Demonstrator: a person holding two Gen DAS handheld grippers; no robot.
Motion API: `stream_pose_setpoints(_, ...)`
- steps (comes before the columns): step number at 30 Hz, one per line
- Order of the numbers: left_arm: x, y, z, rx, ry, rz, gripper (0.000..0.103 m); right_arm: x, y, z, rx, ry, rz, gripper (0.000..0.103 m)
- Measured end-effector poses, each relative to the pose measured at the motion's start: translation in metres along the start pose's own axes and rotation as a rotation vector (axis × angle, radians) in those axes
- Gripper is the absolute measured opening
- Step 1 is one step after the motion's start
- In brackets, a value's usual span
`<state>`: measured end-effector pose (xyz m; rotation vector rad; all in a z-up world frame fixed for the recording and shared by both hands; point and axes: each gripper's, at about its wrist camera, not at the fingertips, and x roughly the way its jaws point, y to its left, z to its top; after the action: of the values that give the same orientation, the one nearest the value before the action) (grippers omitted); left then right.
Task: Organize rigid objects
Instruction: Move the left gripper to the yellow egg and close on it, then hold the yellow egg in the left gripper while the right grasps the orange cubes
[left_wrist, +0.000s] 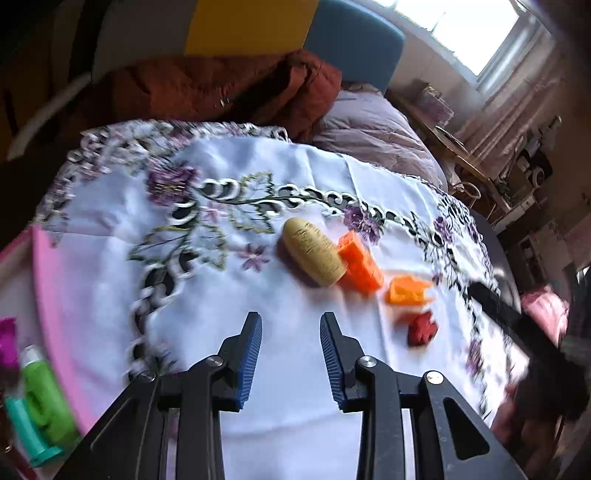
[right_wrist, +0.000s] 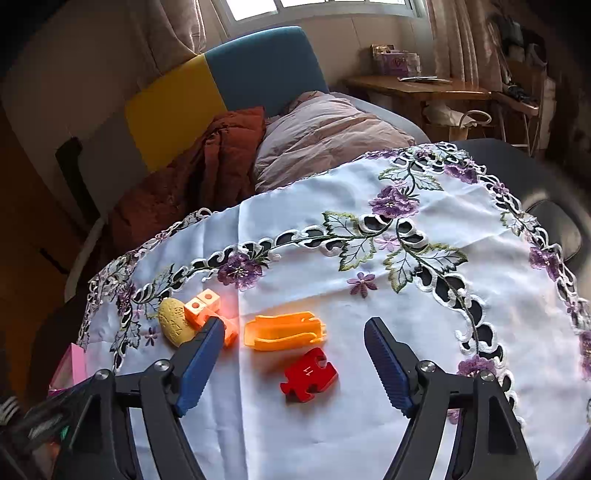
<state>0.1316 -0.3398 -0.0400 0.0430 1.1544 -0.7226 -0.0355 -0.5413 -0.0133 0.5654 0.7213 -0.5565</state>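
Four small things lie on the white embroidered tablecloth (right_wrist: 461, 206). They are a tan oval stone (right_wrist: 173, 321), an orange block with holes (right_wrist: 205, 304), an orange clip-shaped piece (right_wrist: 284, 330) and a red puzzle piece (right_wrist: 310, 374). My right gripper (right_wrist: 295, 325) hovers over them, open wide. The clip and puzzle piece lie on the cloth in the gap between its fingers, untouched. Its left finger covers part of the orange block. My left gripper (left_wrist: 291, 321) is open by a narrow gap and holds nothing. The stone (left_wrist: 314, 251), block (left_wrist: 360, 264), clip (left_wrist: 408, 290) and puzzle piece (left_wrist: 423, 328) lie ahead to its right.
A pink box (left_wrist: 48, 295) at the table's left edge holds a green bottle (left_wrist: 44, 398) and a teal item (left_wrist: 22, 424). A black bar (left_wrist: 509, 317) of the other tool crosses the right side. Behind the table lie a rust blanket (right_wrist: 207, 173) and a mauve duvet (right_wrist: 325, 140).
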Motion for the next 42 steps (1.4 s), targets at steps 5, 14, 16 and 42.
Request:
stream_pose_setpoints(5,0.038,-0.008,0.03,-0.081,0.056,-0.016,0.032,0.002,-0.003,0.001,0.027,0.021,0.021,0.079)
stream_pose_setpoints(14,0.082,-0.013,0.065,-0.181,0.095,0.009,0.033,0.003,-0.006,0.003,0.063,0.043,0.072,0.081)
stream_pose_setpoints(16,0.088,-0.017,0.068,-0.166,0.1,0.028,0.035,0.003,-0.006,0.003,0.066,0.047,0.085,0.081)
stream_pose_setpoints(42,0.044,-0.037,-0.011,0.241,0.051,0.1,0.043,0.002,-0.014,0.004,0.093,0.049,0.076,0.082)
